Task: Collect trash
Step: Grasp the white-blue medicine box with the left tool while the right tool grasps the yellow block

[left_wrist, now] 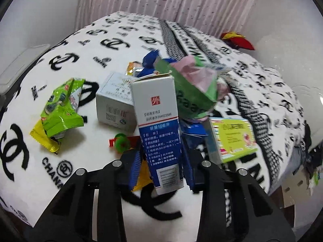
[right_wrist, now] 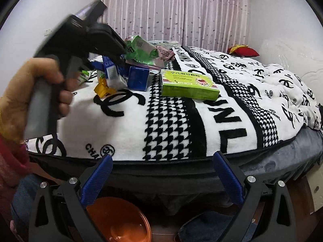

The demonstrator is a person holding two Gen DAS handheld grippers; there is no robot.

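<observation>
**One box gripped, plenty left**

Left hand-held gripper (left_wrist: 160,161) clamps the blue-and-white box (left_wrist: 159,129) above the bed (right_wrist: 171,121). Right hand-held gripper (right_wrist: 161,177) hangs open, empty, over the orange basin (right_wrist: 119,221). Next, likely: drop it there.

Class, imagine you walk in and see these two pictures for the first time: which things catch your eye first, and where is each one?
First, the blue and white carton, clamped upright in the left gripper at the centre of the left wrist view. Behind it, trash lies heaped on the black and white logo blanket, with a lime green box lying apart to the right. Below the bed's edge, between the open right gripper's blue fingers, sits an orange basin.
</observation>
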